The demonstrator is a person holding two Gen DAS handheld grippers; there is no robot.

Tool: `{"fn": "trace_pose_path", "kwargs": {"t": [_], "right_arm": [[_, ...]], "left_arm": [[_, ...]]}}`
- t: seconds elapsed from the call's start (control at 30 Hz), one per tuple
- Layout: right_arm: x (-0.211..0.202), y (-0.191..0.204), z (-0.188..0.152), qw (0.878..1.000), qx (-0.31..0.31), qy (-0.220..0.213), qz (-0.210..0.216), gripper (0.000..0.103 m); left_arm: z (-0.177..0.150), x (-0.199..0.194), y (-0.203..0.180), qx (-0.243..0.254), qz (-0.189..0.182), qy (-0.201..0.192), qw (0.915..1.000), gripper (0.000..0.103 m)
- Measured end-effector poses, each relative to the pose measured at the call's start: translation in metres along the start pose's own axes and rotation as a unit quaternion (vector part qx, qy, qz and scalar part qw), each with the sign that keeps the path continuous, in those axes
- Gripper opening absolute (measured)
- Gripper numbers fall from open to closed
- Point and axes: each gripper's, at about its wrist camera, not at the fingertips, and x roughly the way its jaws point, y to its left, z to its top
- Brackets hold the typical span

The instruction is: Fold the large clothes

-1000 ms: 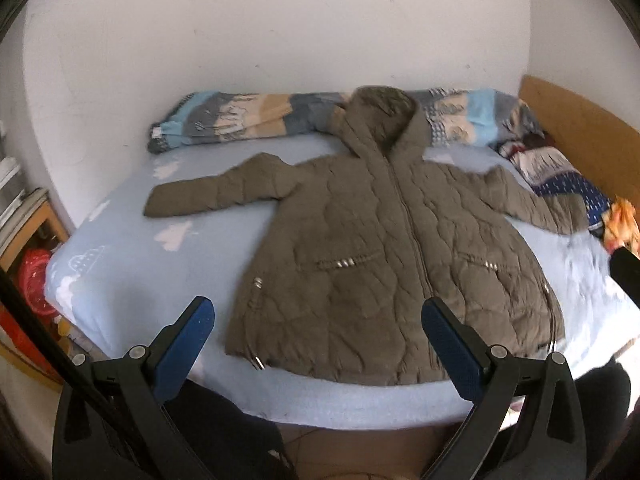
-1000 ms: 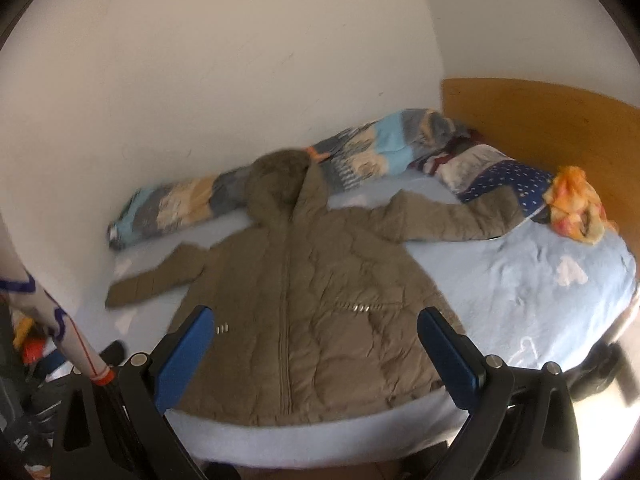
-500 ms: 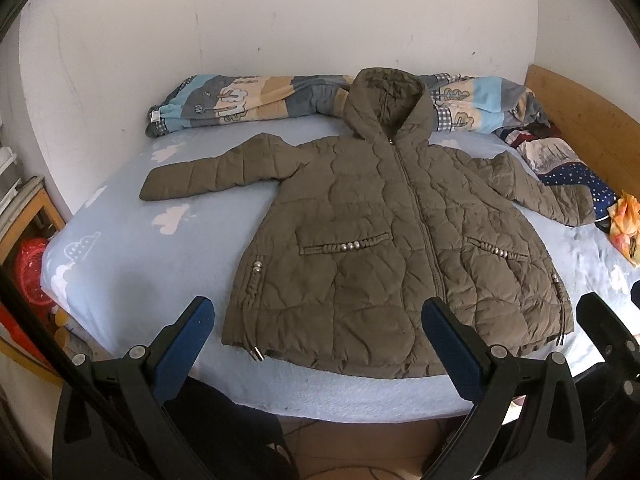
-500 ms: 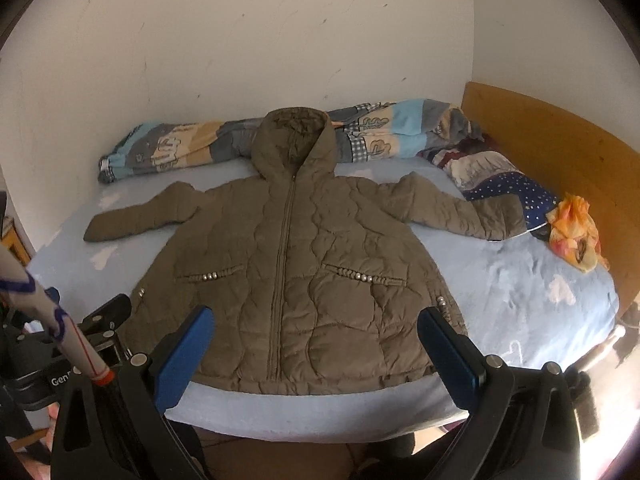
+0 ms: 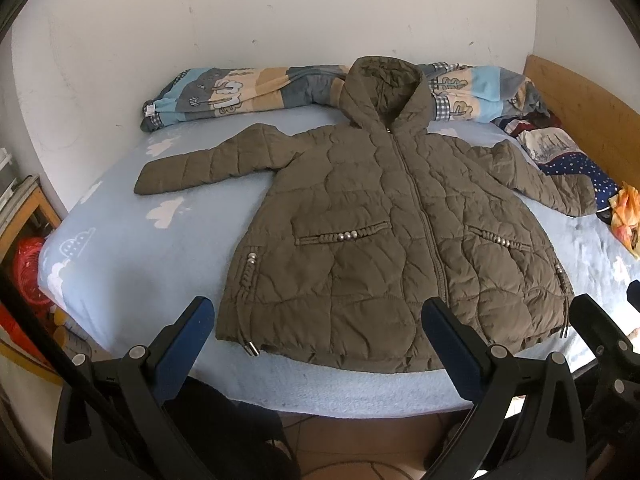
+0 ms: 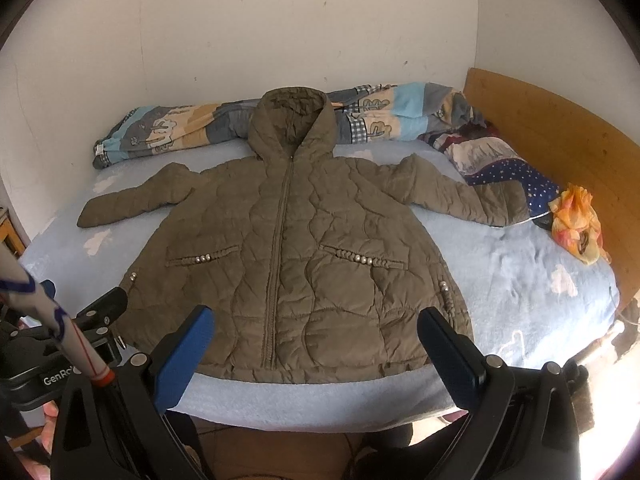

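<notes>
Left wrist view: hovering over the foot of the bed [image 5: 120, 264], both tools empty.

Lying flat, zipped and face up on the blue sheet, olive puffer jacket [image 5: 384, 240] with sleeves spread, hood touching the rolled quilt [image 5: 248, 94]. Holding left gripper [image 5: 316, 336] and right gripper [image 6: 314, 338] with jaws wide apart, short of the hem. Risking a slippery quilted shell sliding out of a shallow pinch, or one sleeve dragging the orange cloth [image 6: 576, 224] lying near its cuff.

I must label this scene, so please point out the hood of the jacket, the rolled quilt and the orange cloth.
hood [image 5: 384, 80], left wrist view, upper middle of the hood.
rolled quilt [image 5: 240, 94], left wrist view, left half.
orange cloth [image 6: 576, 220], right wrist view, its middle.
</notes>
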Motion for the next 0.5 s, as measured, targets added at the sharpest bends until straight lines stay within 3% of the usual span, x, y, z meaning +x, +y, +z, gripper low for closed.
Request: {"fn": "trace_pose_path", "kwargs": {"t": [0.5], "right_arm": [[0.0074,0.0005,-0.0066,1.0,-0.003,0.011,0.002,0.103]], "left_arm": [[-0.0041,0.0038,0.0016,0.003,0.0,0.005,1.0,0.103]]}}
